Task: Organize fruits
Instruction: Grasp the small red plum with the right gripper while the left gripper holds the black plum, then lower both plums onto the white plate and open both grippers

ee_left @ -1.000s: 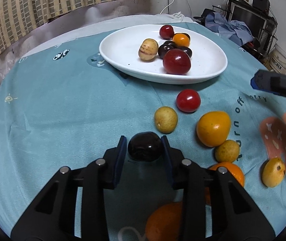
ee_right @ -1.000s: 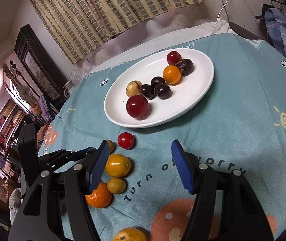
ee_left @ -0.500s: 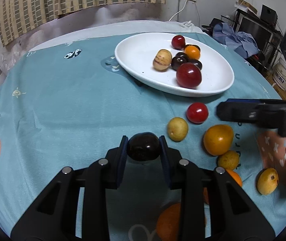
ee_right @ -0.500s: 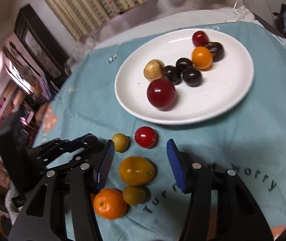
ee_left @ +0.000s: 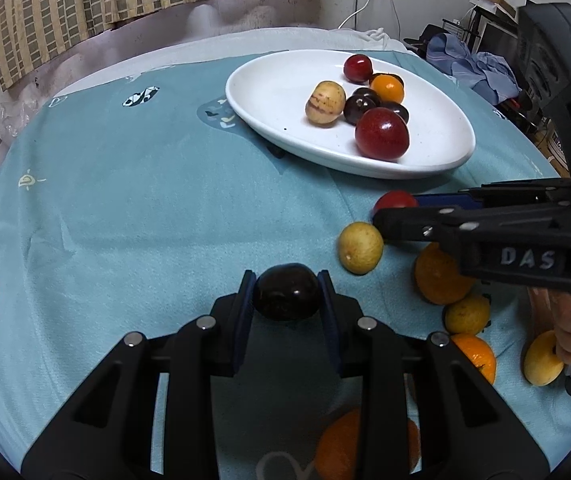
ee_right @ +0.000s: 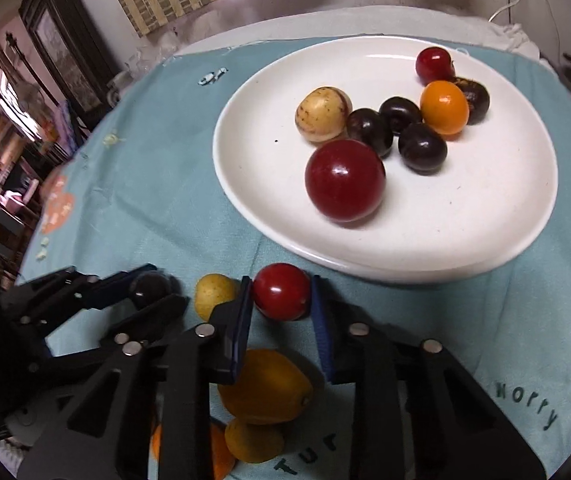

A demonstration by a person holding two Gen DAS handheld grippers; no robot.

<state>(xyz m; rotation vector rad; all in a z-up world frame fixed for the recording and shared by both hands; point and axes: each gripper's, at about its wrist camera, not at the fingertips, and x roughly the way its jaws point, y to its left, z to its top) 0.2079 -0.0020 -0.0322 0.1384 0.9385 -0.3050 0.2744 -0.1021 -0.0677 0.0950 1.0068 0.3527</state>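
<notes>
left gripper (ee_left: pixel 287 300): clamped on a dark plum (ee_left: pixel 287 297); plum held just above the cloth (ee_left: pixel 125 220), near left of the loose fruit, well short of the plate (ee_left: pixel 269 92)
yellow fruit (ee_left: pixel 360 247): on the cloth, just right of the plum, touching neither gripper as far as can be told
right gripper (ee_right: pixel 281 300): fingers (ee_right: pixel 241 312) closed against a red fruit (ee_right: pixel 281 297), which sits on the cloth just near of the plate rim
orange fruits (ee_right: pixel 263 386): loose on the cloth, near of the red fruit, under the right gripper
plate: far right; seven fruits already on it, red, dark, orange and pale
step in hand: both grippers are judged to be loaded; two pickups made, carry to the plate not yet done
next move: a lift clear of the cloth is called for, then a carry over the near rim; the bare near part of the plate is the safer drop, since round fruit may roll
changed since a second ago: the right jaws, then wide and empty over the cloth, have been brought onto the red fruit; the left grip on the plum is unchanged
</notes>
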